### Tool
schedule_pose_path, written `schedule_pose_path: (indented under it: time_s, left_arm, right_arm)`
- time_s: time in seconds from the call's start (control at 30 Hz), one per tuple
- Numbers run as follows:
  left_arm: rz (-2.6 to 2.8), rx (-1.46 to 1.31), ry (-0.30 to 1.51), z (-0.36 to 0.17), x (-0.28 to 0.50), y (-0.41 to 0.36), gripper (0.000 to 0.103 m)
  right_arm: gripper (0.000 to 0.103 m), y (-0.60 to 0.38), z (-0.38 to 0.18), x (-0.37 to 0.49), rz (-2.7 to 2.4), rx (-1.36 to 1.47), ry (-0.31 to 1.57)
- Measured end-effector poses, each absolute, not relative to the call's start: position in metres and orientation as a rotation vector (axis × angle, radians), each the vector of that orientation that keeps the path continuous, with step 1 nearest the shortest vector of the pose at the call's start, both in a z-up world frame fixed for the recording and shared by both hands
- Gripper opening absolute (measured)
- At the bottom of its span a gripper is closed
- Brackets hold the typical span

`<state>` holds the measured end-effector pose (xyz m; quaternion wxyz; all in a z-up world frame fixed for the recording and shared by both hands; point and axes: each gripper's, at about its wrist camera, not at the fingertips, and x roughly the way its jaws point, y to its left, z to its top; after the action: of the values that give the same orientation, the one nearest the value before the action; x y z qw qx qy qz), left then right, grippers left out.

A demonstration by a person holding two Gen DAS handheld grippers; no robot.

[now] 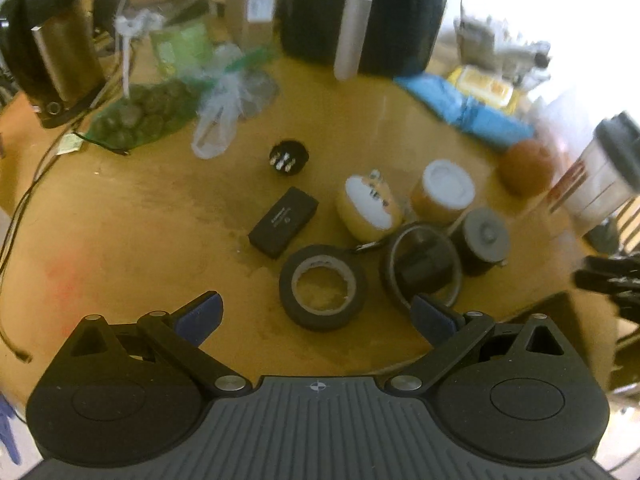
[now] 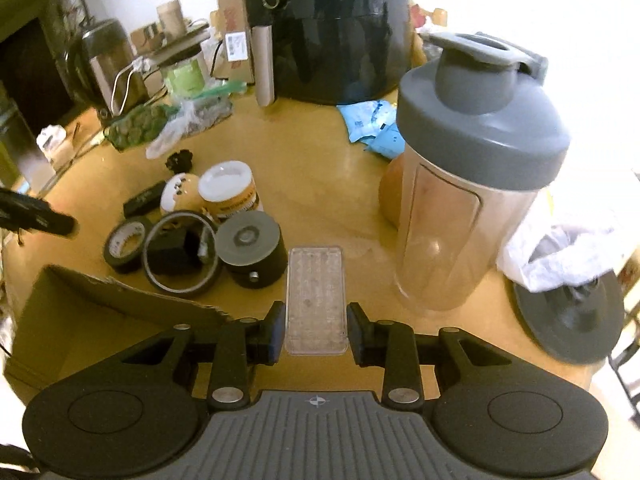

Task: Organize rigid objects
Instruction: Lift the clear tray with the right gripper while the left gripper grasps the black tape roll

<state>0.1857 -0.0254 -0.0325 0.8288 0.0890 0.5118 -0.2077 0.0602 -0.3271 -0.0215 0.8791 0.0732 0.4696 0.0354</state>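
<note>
In the left wrist view my left gripper point(image 1: 316, 316) is open and empty, just above a black tape roll point(image 1: 322, 286). Beside the roll are a thin ring point(image 1: 422, 270) around a black block, a grey-topped black cylinder point(image 1: 484, 240), two white-lidded jars point(image 1: 370, 208) point(image 1: 444, 190), a black box point(image 1: 284, 222) and a small black knob point(image 1: 288, 158). In the right wrist view my right gripper point(image 2: 316, 330) is shut on a clear plastic case point(image 2: 316, 300), held just right of the same cluster: tape roll point(image 2: 126, 244), ring point(image 2: 182, 256), cylinder point(image 2: 250, 250).
A clear shaker bottle point(image 2: 468, 184) with a grey lid stands right of the case. A brown round thing point(image 1: 526, 166), blue packets point(image 2: 372, 124), a black air fryer point(image 2: 332, 28), a kettle point(image 1: 52, 48), bagged greens point(image 1: 140, 114), a cardboard flap point(image 2: 100, 304) and a grey lid point(image 2: 568, 316) surround the yellow table.
</note>
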Motion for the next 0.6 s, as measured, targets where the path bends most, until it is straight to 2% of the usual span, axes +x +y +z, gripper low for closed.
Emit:
schedule_pose_path:
  time_s: [0.43, 0.53, 0.6]
  left_arm:
    - [-0.503, 0.378, 1.212, -0.088, 0.222, -0.06, 0.101]
    - [-0.501, 0.425, 1.228, -0.098, 0.225, -0.066, 0.085]
    - [-0.506, 0.424, 1.247, -0.103, 0.227, -0.067, 0.083]
  right_arm:
    - [0.035, -0.32, -0.003, 0.041, 0.014, 0.284, 0.938]
    - [0.035, -0.321, 0.001, 0.038, 0.0, 0.297, 0.928]
    - [0.035, -0.321, 0.003, 0.037, -0.007, 0.299, 0.923]
